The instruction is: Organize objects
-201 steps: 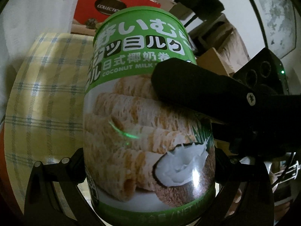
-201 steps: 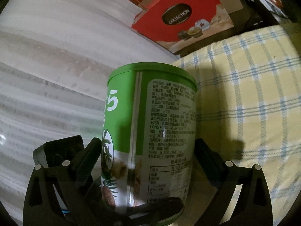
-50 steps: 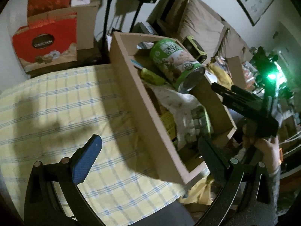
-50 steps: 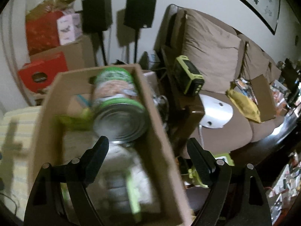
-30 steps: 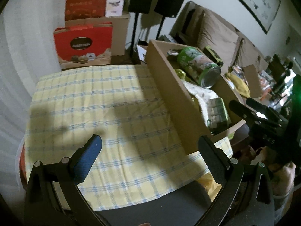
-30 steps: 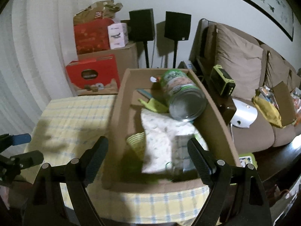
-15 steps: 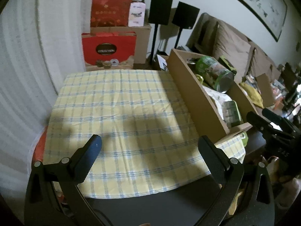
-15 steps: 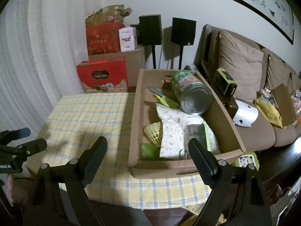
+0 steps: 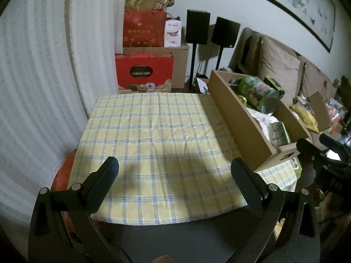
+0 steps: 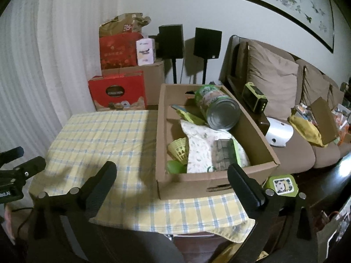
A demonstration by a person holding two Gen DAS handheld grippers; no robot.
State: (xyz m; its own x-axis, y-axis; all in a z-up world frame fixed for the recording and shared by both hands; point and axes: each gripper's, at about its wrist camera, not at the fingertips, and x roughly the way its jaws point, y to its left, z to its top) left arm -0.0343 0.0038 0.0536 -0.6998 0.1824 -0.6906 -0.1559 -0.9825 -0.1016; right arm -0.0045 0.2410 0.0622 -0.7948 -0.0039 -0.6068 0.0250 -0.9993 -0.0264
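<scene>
- The left gripper (image 9: 174, 175) hung above the near edge of a bench covered by a yellow-and-blue checked cloth (image 9: 153, 131); its fingers (image 9: 103, 182) stood wide apart with nothing between them.
- The right gripper (image 10: 170, 180) also held nothing; its jaws were opening and already stood wide, with only the cloth and a box front seen past them.
- A cardboard box (image 10: 166, 184) sat on the right part of the bench, at about one o'clock from the right gripper and two o'clock from the left one.
- Inside it, a green snack can (image 10: 216, 109) lay on its side at the far end, its long axis running toward the camera and its bare metal base facing the viewer.
- The can's label was too small to read from here.
- Also in the box were a patterned white pouch (image 10: 201, 146), a yellow shuttlecock (image 10: 178, 148) and a green ball (image 10: 174, 167).
- The bare cloth showed no loose item, so sorting looked nearly done.
- The right gripper was the nearer one to the box.
- A red gift box (image 9: 143, 72) beyond the bench read "COLLECTION".
- The left gripper's body, seen from the right wrist, showed partly cut-off white lettering at the frame edge.
</scene>
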